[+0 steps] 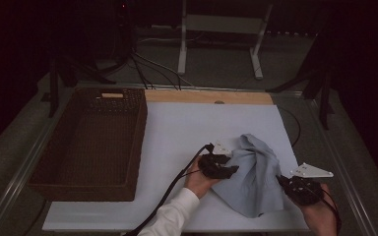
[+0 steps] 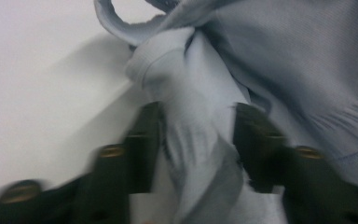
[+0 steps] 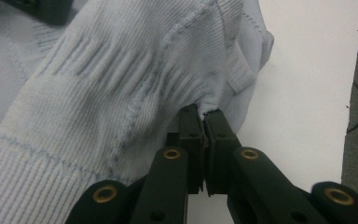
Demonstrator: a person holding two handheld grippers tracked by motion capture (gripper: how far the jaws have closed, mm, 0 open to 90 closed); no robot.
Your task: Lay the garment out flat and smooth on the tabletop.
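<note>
Pale blue knit garment lies bunched on the white sheet covering the bench, right of centre, well apart from the brown wicker basket at the left. Long axis runs roughly from the far-left peak near the left gripper down toward the near edge, slightly tilted right; the narrow gathered end points away from the person. Left gripper has a twisted fold of the fabric between its jaws, which sit a little apart; pads look to press on it, picture blurred. Right gripper is clenched tight on the garment's ribbed edge at its right side. White sleeve at bottom.
</note>
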